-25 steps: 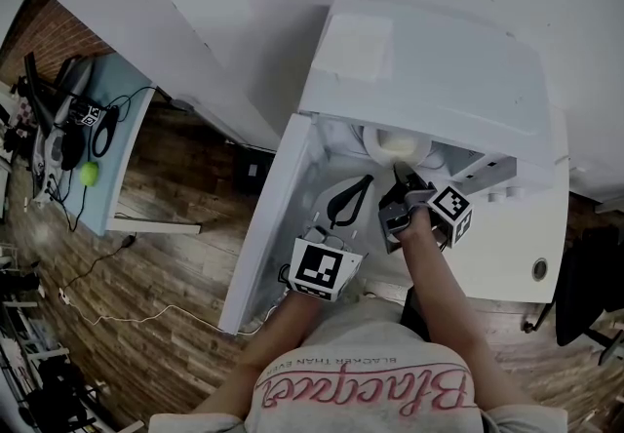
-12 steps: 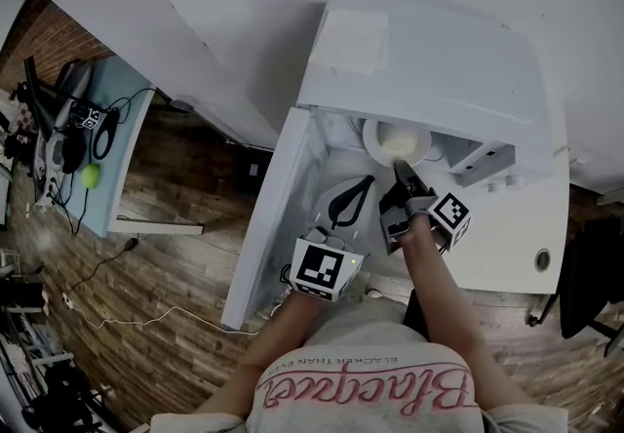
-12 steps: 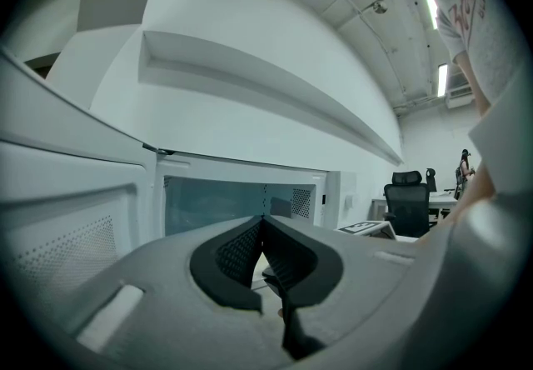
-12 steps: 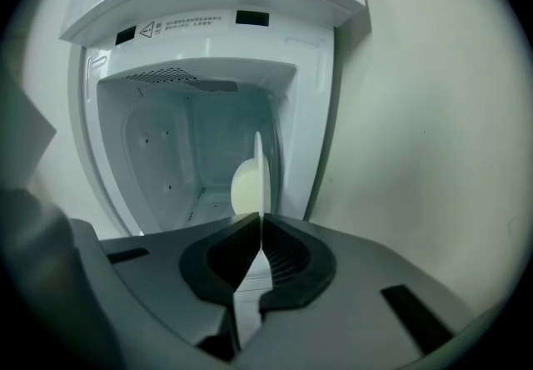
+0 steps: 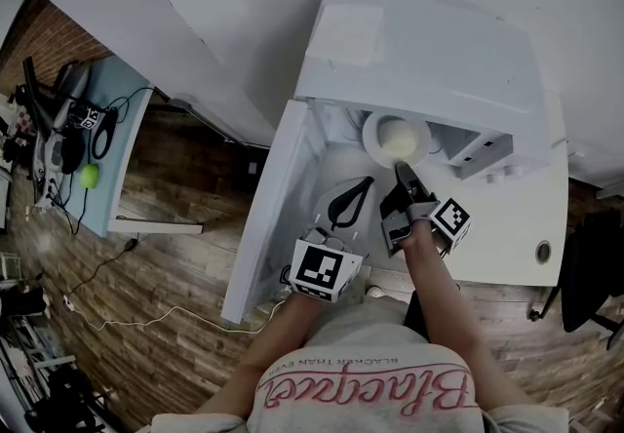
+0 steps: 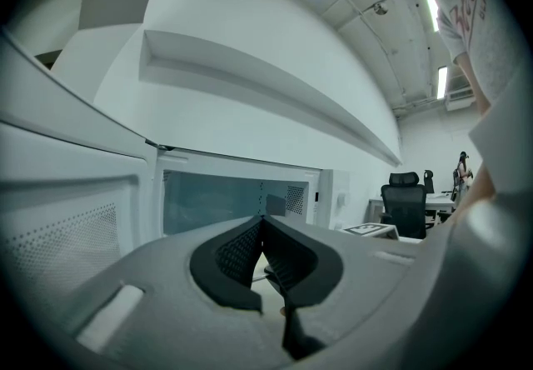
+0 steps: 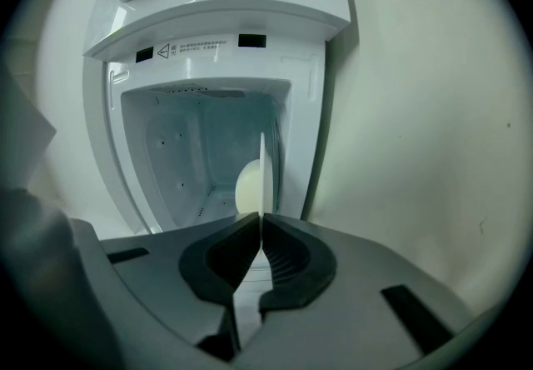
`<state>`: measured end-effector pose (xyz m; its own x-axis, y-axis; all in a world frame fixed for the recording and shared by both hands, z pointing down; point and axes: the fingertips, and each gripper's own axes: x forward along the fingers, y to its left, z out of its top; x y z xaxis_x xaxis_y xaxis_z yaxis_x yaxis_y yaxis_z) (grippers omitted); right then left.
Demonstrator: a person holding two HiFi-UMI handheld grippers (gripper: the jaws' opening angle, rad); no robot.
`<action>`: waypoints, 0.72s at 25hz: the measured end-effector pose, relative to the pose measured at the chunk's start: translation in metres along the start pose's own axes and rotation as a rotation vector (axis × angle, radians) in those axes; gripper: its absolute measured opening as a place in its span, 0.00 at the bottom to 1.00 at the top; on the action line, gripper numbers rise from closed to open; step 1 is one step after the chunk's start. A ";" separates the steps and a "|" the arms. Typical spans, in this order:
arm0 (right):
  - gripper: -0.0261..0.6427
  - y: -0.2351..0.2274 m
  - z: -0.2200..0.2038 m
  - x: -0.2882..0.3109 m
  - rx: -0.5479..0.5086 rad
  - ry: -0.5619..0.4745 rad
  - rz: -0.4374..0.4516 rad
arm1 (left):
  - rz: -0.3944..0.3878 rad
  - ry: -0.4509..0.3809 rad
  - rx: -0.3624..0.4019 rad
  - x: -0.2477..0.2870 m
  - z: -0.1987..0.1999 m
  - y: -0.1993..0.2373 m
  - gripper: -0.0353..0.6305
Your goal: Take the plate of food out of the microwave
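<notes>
right gripper [image 7: 262, 231] pinches only the plate [image 7: 263, 168] rim; plate may tilt, spilling the bun [image 7: 247, 185]; left gripper [image 6: 264, 227] closed, empty

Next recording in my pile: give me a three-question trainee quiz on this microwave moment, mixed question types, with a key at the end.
1. Multiple choice: what is the right gripper shut on?
A) the rim of the white round plate carrying a pale round piece of food
B) a control knob
C) nothing
2. True or false: the left gripper has its jaws wide apart.
3. Fill in: the door of the white microwave stands ____.

Key: 1 A. 2 False: its jaws are together with nothing between them. 3 open.
</notes>
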<state>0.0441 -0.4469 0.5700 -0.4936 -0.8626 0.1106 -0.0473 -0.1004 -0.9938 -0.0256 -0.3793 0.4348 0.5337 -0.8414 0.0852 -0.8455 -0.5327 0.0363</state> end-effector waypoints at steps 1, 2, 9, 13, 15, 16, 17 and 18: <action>0.07 0.000 0.000 -0.002 -0.002 0.001 -0.001 | 0.000 -0.001 -0.002 -0.001 0.000 -0.001 0.06; 0.07 0.000 -0.001 -0.003 0.002 0.001 0.000 | 0.000 -0.002 -0.002 -0.002 0.000 -0.001 0.06; 0.07 0.006 0.002 -0.014 -0.009 -0.003 0.033 | -0.005 -0.006 -0.001 -0.005 0.000 -0.010 0.06; 0.07 0.010 0.001 -0.018 -0.022 0.010 0.042 | -0.008 -0.004 0.001 -0.006 0.000 -0.016 0.06; 0.07 0.011 0.000 -0.019 -0.019 0.017 0.047 | -0.010 -0.005 0.003 -0.006 0.000 -0.018 0.06; 0.07 0.012 0.000 -0.020 -0.028 0.022 0.048 | -0.011 -0.006 0.005 -0.006 0.000 -0.020 0.06; 0.07 0.014 -0.001 -0.021 -0.040 0.028 0.049 | -0.012 -0.007 0.006 -0.006 0.001 -0.021 0.06; 0.07 0.015 -0.001 -0.022 -0.049 0.032 0.051 | -0.013 -0.009 0.006 -0.006 0.002 -0.022 0.06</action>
<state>0.0532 -0.4284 0.5527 -0.5241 -0.8495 0.0603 -0.0634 -0.0317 -0.9975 -0.0106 -0.3624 0.4318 0.5444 -0.8354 0.0760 -0.8387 -0.5437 0.0312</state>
